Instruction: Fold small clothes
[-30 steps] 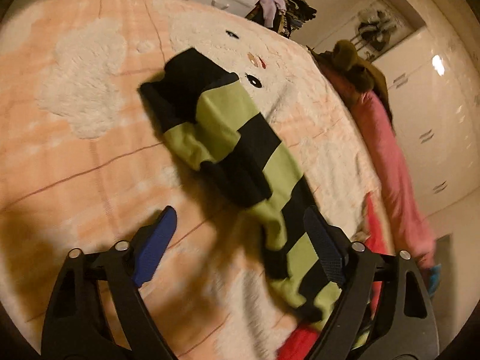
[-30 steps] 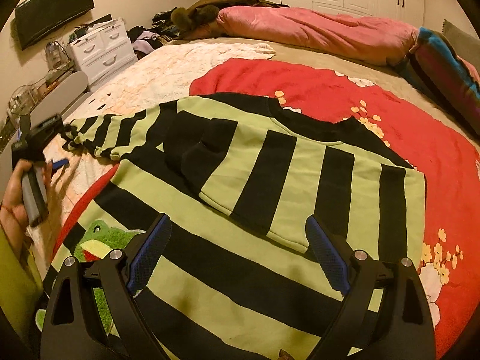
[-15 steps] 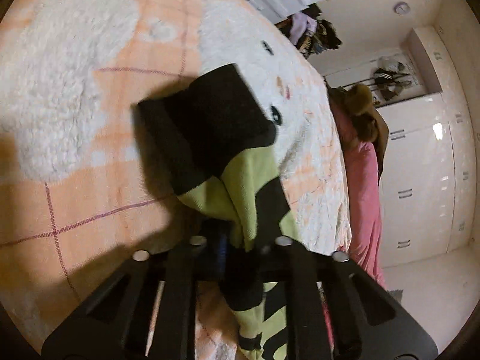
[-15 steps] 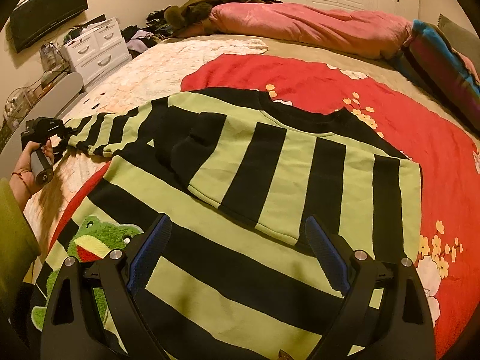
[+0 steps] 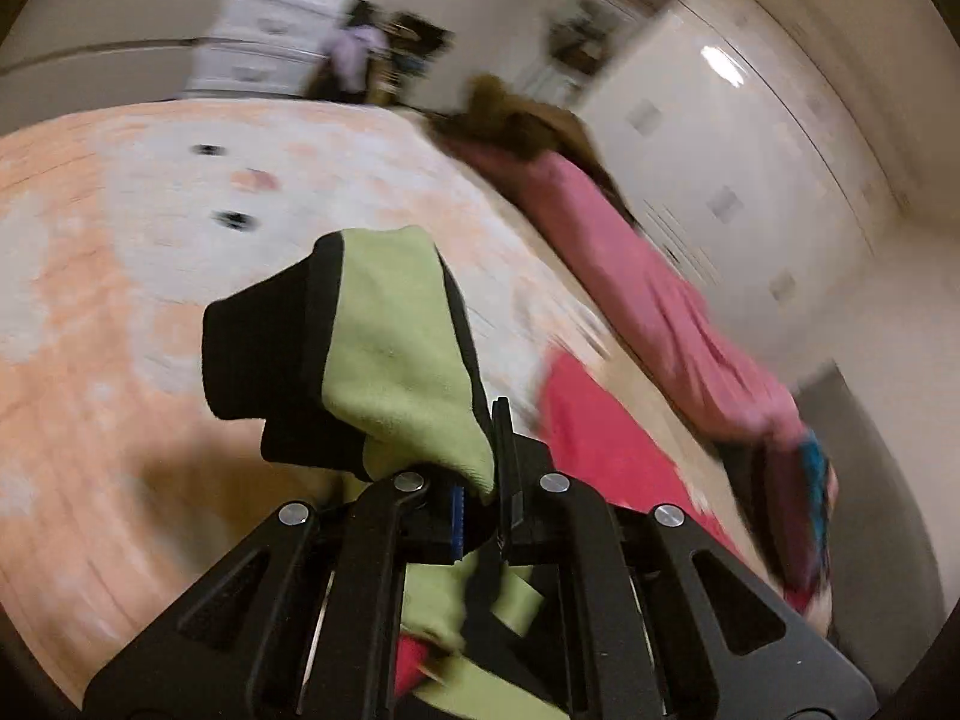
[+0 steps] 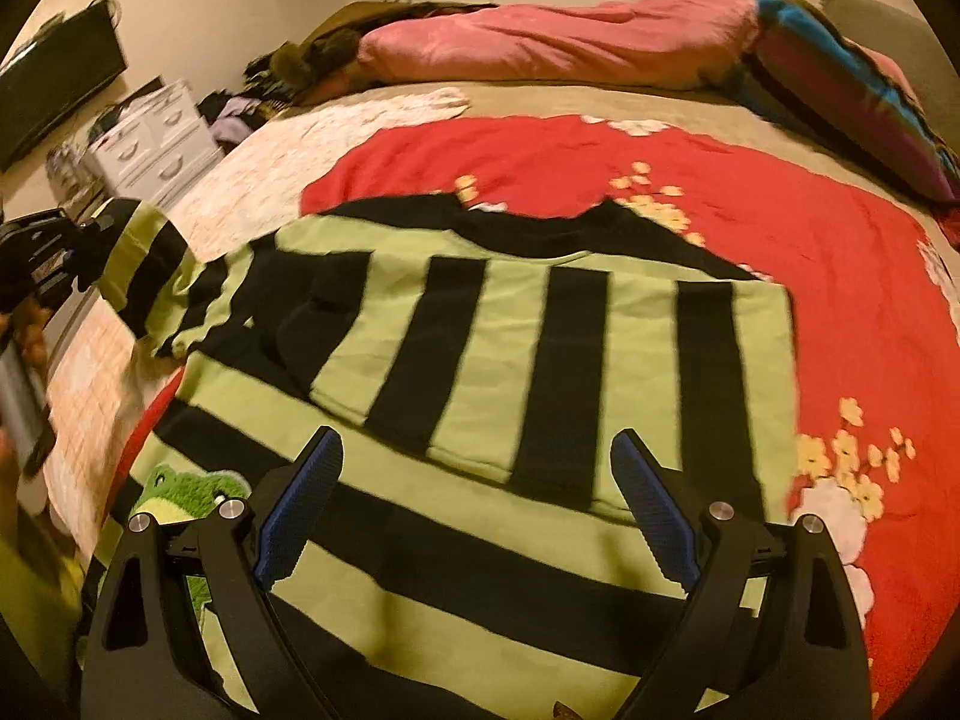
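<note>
A small green-and-black striped sweater lies spread on the bed, one sleeve folded across its chest. My left gripper is shut on the other sleeve's cuff end and holds it lifted above the peach blanket. From the right wrist view that raised sleeve hangs at the far left with the left gripper on it. My right gripper hovers open over the sweater's lower body, nothing between its blue pads.
A red flowered blanket lies under the sweater, a peach and white blanket to its left. A pink quilt and striped pillow lie along the far edge. White drawers stand beside the bed. A frog patch shows on the sweater.
My left gripper closed on the sleeve end that lay flat on the peach blanket and has lifted it off the bed. The right gripper has shifted slightly over the sweater and stays open.
</note>
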Available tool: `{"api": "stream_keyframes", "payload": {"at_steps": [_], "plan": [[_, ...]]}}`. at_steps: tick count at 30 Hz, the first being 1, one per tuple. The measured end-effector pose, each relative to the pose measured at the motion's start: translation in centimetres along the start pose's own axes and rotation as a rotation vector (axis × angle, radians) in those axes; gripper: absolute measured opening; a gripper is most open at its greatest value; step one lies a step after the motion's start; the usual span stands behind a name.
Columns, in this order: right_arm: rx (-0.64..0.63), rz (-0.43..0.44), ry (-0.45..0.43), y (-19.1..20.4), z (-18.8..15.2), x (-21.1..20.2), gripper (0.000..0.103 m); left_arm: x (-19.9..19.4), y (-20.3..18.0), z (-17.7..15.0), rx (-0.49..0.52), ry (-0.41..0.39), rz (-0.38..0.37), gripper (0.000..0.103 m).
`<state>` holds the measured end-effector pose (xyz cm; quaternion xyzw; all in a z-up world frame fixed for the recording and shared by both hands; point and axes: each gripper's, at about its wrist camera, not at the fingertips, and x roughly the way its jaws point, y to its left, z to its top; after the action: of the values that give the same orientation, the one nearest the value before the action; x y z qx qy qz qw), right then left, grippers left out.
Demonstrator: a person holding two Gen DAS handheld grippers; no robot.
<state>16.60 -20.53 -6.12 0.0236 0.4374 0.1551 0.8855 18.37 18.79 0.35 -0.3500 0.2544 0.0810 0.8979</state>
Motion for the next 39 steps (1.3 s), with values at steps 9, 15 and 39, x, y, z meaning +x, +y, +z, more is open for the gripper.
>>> {"api": "stream_keyframes", "payload": {"at_steps": [9, 15, 39], "plan": [[0.132, -0.076, -0.061, -5.6, 0.4, -2.6, 0.090, 3.0, -11.3, -12.5, 0.226, 0.305, -0.097, 0.002], [0.219, -0.115, -0.075, -8.9, 0.0, -3.5, 0.090, 6.8, -14.3, -20.7, 0.352, 0.470, -0.084, 0.003], [-0.131, 0.038, -0.097, 2.4, 1.2, -0.9, 0.090, -0.1, -5.5, -13.4, 0.350, 0.089, 0.270, 0.077]]}}
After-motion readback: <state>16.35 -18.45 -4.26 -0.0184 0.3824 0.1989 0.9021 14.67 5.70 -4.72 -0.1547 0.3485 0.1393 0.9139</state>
